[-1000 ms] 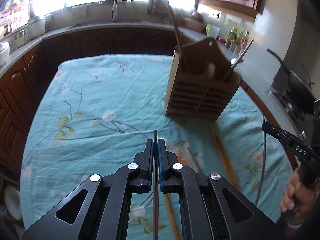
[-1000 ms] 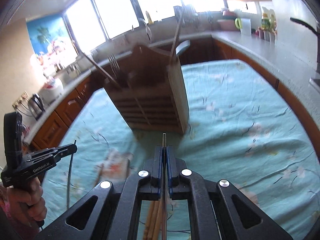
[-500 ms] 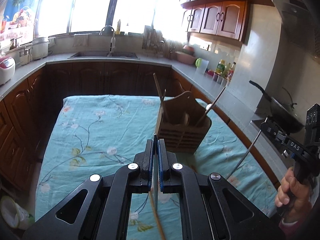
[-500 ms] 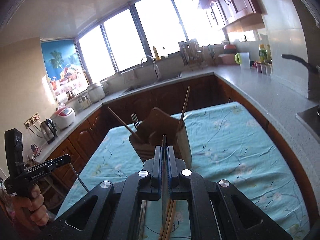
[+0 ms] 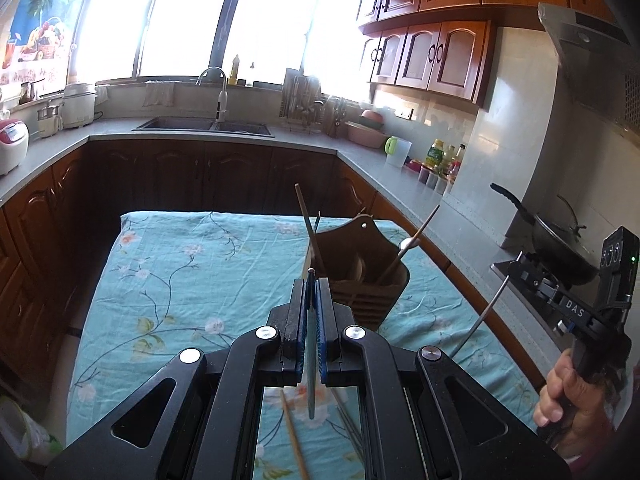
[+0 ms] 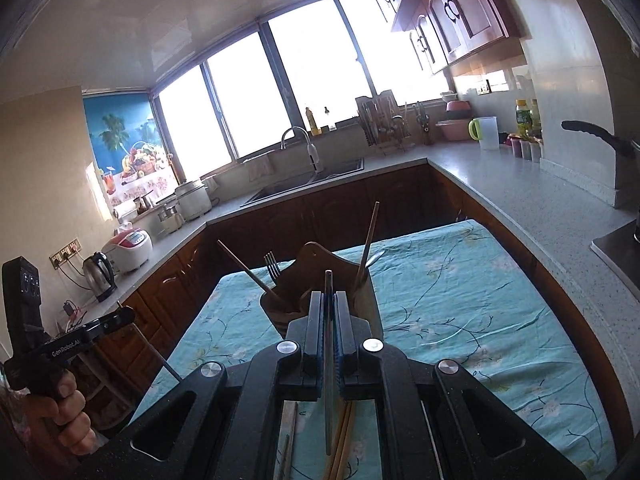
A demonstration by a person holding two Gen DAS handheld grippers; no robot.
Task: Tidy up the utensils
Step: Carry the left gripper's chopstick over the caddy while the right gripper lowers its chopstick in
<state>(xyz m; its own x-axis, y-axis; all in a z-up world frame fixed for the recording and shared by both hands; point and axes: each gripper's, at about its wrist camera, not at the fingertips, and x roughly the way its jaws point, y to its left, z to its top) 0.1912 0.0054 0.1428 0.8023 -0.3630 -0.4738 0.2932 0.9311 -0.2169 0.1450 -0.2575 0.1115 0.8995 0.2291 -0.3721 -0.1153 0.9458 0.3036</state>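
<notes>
While both grippers hang above a table draped in a teal floral cloth (image 5: 168, 280), each is clamped on a thin metal utensil. The left gripper (image 5: 311, 280) and right gripper (image 6: 329, 294) both face a wooden utensil holder (image 5: 360, 276), which stands on the cloth directly ahead of them. Chopsticks, a fork (image 6: 272, 266) and a spoon (image 5: 408, 245) lean inside the holder. Loose chopsticks (image 6: 344, 436) lie on the cloth nearer than the holder, beneath the grippers. Beyond the holder, a sink (image 5: 200, 125) sits under bright windows.
</notes>
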